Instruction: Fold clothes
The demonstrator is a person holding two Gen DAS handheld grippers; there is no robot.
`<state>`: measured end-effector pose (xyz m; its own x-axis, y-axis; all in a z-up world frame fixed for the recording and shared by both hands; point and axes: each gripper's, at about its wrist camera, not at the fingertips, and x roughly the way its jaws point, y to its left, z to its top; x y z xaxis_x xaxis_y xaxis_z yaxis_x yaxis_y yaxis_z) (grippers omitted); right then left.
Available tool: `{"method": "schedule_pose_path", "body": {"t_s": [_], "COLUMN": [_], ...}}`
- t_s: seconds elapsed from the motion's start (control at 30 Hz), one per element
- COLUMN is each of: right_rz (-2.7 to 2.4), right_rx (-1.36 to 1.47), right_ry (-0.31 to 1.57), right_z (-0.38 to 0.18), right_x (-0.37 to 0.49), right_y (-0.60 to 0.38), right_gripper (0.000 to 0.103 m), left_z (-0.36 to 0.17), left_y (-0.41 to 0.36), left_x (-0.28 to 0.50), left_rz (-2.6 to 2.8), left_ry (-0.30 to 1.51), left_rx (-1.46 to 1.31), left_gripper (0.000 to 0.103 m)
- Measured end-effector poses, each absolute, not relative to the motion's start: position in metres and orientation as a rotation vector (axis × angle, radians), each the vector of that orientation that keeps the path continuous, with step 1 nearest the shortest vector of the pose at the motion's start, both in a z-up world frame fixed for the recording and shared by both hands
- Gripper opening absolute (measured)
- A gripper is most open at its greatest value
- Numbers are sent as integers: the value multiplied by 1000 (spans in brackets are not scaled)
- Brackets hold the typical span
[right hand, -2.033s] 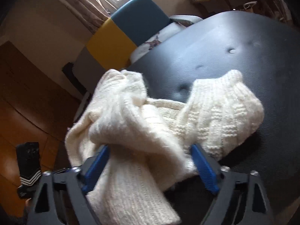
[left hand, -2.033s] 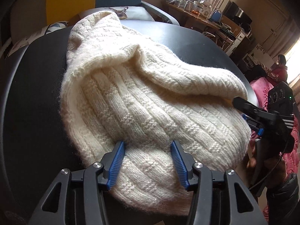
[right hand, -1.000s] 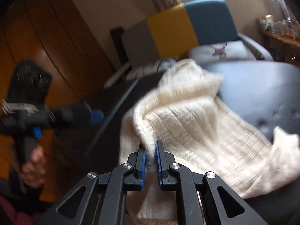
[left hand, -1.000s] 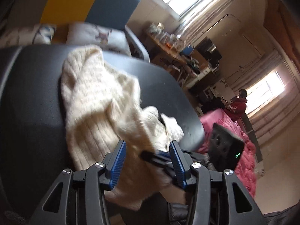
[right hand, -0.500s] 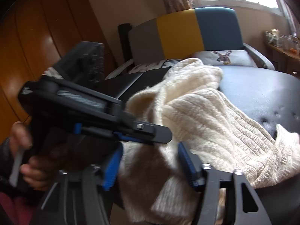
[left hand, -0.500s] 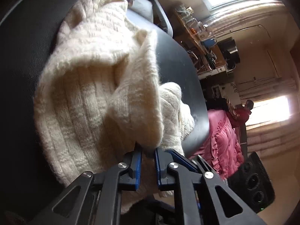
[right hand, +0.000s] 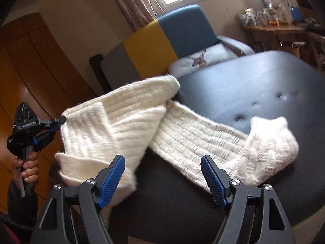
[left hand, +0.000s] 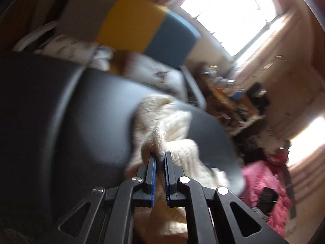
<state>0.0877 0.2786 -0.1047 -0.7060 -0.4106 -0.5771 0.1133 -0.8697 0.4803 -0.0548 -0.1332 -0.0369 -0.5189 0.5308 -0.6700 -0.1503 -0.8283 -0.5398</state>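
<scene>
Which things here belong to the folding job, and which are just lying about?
Job:
- cream knit sweater
- left gripper, shut on the sweater's edge
- right gripper, jaws open, holding nothing
- black padded surface under the sweater

Lying about:
- blue and yellow chair
- deer-print cushion
- cluttered wooden desk
- pink bedding

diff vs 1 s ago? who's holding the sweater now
Handover. The left gripper, open a second ago, has just been closing and now pinches an edge of the cream sweater, pulling it out to the side. The right gripper, then clamped on the knit, has just been opening; nothing sits between its pads. The sweater's far end stays on the black padded surface.
</scene>
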Motion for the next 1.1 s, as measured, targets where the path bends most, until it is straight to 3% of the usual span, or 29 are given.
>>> {"method": "schedule_pose_path", "body": {"t_s": [0.1, 0.2, 0.5, 0.8, 0.87, 0.9, 0.93, 0.97, 1.1], "right_rz": [-2535, -2491, -2415, -2424, -2427, -2424, -2420, -2408, -2358], "right_rx": [1090, 1141, 1189, 1176, 1140, 1112, 1084, 1085, 1089], "right_ry": [-607, -590, -653, -550, -513, -492, -471, -462, -427], "right_z": [-119, -129, -139, -133, -124, -117, -110, -107, -95], "right_x": [76, 56, 29, 34, 28, 23, 18, 7, -37], "right_y": [265, 254, 233, 219, 214, 211, 208, 204, 188], "right_gripper": [78, 78, 81, 85, 85, 85, 84, 83, 39], "left_z": [-78, -111, -138, -172, -174, -169, -163, -158, -127], "left_y": [-162, -183, -168, -139, -133, -132, -131, -130, -140], "left_x": [-65, -55, -32, -69, -71, -70, -68, -66, -62], "left_rz": [2393, 2205, 2038, 1914, 1916, 1946, 1975, 2003, 2086], "left_ry": [-639, -882, -961, -1129, -1142, -1130, -1118, -1106, -1098], "left_rx": [-1449, -1490, -1478, -1501, -1478, -1443, -1409, -1373, -1239], "left_gripper": [6, 9, 17, 22, 19, 5, 4, 4, 4]}}
